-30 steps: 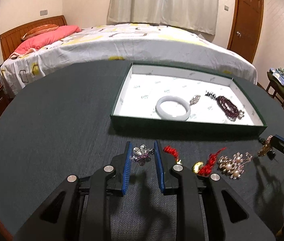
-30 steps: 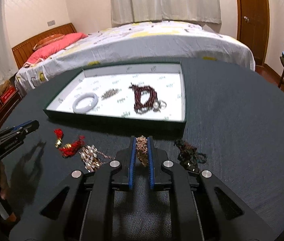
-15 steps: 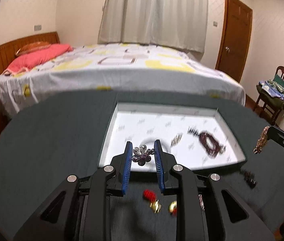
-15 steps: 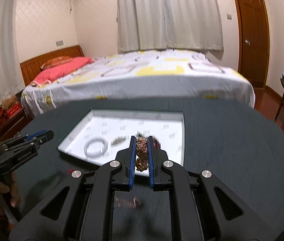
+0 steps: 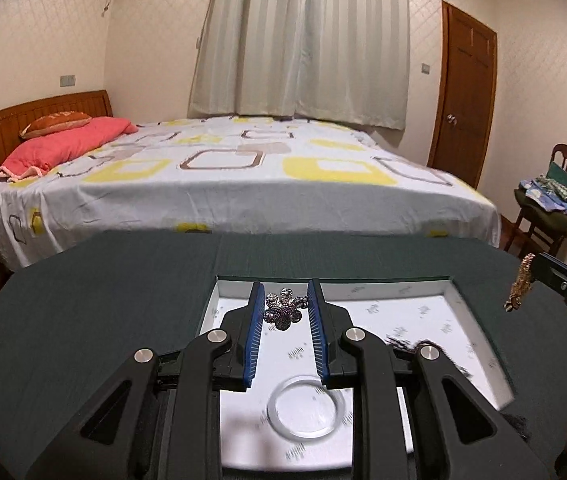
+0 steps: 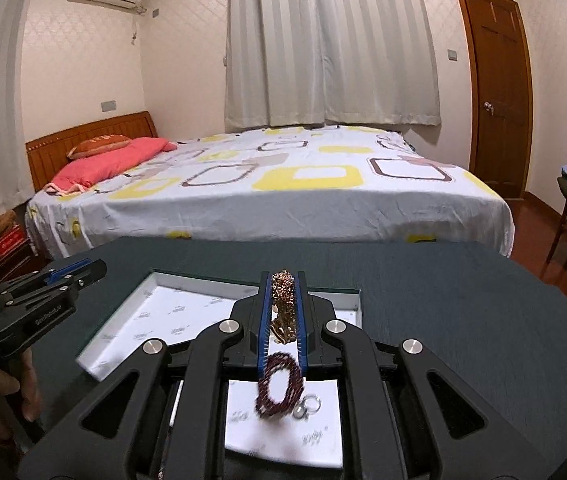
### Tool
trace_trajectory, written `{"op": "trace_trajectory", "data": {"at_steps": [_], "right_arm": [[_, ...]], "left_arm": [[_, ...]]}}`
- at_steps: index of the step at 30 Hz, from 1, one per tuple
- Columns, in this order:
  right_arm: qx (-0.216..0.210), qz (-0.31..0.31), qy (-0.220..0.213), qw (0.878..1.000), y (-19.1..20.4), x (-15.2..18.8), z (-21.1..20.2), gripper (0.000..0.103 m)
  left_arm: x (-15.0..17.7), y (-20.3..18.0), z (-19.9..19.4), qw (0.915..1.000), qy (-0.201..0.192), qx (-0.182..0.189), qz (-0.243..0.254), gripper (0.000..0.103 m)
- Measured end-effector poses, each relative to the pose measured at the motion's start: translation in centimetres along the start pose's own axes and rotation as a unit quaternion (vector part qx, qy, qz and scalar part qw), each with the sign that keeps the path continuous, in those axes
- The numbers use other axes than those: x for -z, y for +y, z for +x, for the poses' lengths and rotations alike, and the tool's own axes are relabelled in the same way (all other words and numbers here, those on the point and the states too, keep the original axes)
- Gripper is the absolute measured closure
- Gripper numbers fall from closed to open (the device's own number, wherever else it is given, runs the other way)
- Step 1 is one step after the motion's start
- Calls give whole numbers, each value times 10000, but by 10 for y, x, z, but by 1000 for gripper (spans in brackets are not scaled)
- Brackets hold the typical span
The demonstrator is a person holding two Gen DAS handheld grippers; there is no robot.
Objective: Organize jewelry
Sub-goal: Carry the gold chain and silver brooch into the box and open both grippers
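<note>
Both grippers over the tray, each carrying a piece of jewelry.

The dark round table (image 5: 83, 320) runs out a little past the tray's far rim, with the bed (image 5: 243, 172) beyond; bare table lies to the left and right of the tray (image 5: 467, 312). The left gripper (image 5: 283, 314) is partly closed on a silver flower brooch (image 5: 283, 309), held between its tips above the tray's far end. The right gripper (image 6: 283, 300) is nearly closed, pinching a gold chain (image 6: 283, 308) that hangs above the tray; it also shows at the right edge of the left view. In the white-lined tray lie a pale bangle (image 5: 307, 408), a dark red bead bracelet (image 6: 279, 386) and a small silver ring (image 6: 308, 405) beside it.
</note>
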State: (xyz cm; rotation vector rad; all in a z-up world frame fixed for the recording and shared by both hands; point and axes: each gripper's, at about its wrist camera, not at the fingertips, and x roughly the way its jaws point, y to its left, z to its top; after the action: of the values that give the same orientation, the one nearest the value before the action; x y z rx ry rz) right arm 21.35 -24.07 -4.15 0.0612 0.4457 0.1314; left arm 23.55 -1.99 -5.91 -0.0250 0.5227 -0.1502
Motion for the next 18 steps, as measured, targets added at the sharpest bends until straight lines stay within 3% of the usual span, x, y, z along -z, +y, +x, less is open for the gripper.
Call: {"op": "trace_trajectory", "data": {"at_steps": [9,14,18], "right_arm": [[190,6,616,9979,-14,23,71,92],[288,71,1078,9937,-20,36,96,92],[331,113,1307,9908,-21,43,105,92]], "left_arm": [[12,13,85,9952,972,-41,-136,80],[19,16,101,9909,1337,-73,-99,80],[17,19,104,9893,1450,-41,-156,63]]}}
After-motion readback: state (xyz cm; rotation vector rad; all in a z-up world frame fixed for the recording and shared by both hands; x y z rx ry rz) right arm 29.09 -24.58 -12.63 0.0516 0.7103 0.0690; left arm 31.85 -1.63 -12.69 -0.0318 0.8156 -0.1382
